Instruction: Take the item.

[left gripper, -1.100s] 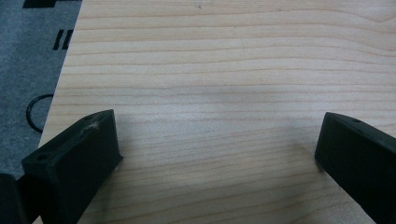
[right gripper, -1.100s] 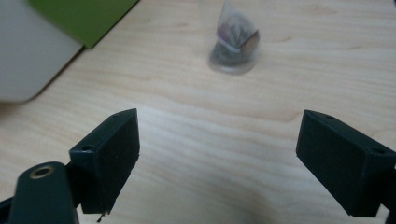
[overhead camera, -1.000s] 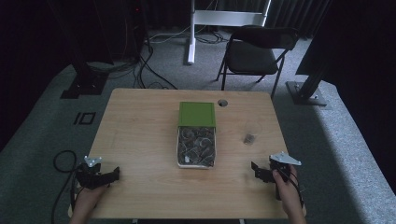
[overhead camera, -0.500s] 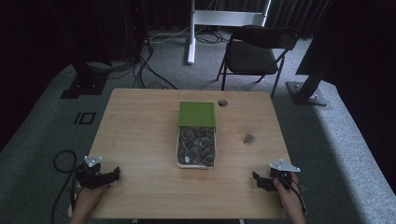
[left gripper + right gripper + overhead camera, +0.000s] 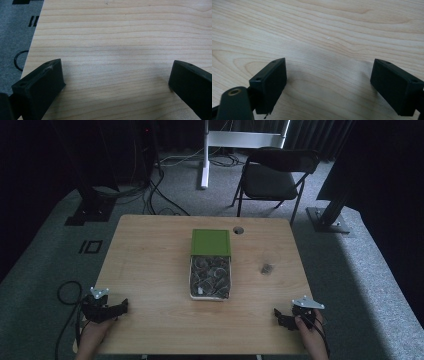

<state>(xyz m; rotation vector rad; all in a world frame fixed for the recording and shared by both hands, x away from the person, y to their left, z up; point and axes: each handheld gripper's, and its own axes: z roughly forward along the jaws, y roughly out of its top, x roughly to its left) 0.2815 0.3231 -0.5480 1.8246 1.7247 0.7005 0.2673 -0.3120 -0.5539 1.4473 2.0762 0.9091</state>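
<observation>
A white tray (image 5: 192, 281) of dark metal parts sits mid-table, with a green lid or box (image 5: 211, 242) against its far end. A small dark object (image 5: 266, 268) lies to the tray's right. My left gripper (image 5: 120, 307) rests at the table's near left corner, open, jaws wide over bare wood (image 5: 117, 75). At the near right corner my right gripper (image 5: 278, 316) is open too, with nothing between its fingers (image 5: 272, 82).
The wooden table (image 5: 150, 255) has a round cable hole (image 5: 238, 230) near its far edge. A black folding chair (image 5: 272, 175) and a white stand (image 5: 240, 140) are behind the table. Cables (image 5: 67, 292) lie on the grey carpet at the left.
My right gripper has drawn back toward the table's near edge. The left gripper has stayed where it was.
</observation>
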